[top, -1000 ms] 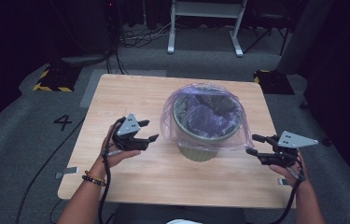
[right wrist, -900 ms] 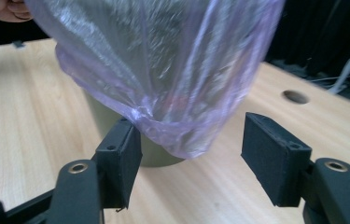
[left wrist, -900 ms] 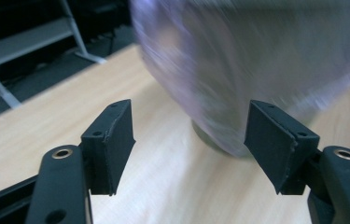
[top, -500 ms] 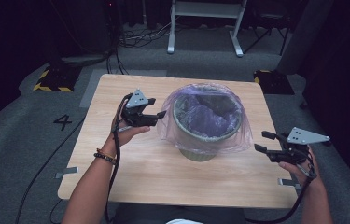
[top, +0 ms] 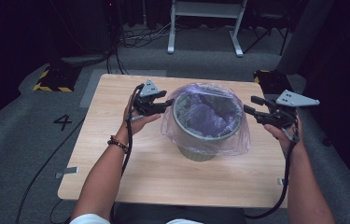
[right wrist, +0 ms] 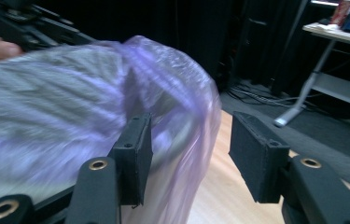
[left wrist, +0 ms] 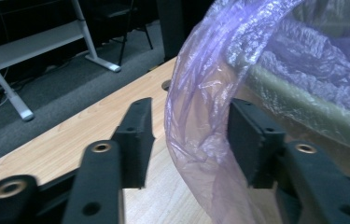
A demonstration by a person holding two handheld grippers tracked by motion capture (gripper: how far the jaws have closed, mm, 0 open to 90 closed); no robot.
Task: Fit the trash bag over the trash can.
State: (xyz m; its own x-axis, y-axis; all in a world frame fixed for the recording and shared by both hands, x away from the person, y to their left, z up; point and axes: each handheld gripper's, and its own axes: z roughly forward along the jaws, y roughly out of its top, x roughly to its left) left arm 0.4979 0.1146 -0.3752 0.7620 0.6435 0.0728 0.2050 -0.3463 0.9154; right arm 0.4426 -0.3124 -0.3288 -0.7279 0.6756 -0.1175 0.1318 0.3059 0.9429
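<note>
While half-open, each gripper (top: 169, 101) around bag film (top: 210, 140)

Dark lab or studio, grey carpet (top: 32, 154), floor cables (top: 140, 35), hazard-striped block (top: 51, 81), wooden table (top: 116, 130)

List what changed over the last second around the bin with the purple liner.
Both grippers moved in to the translucent purple plastic bag lining the green bin. The left gripper straddles its overhanging film, jaws closing; the right gripper rose to the other side, jaws also closing, film between them. Neither clamps yet. Bin and wooden table stayed put.
</note>
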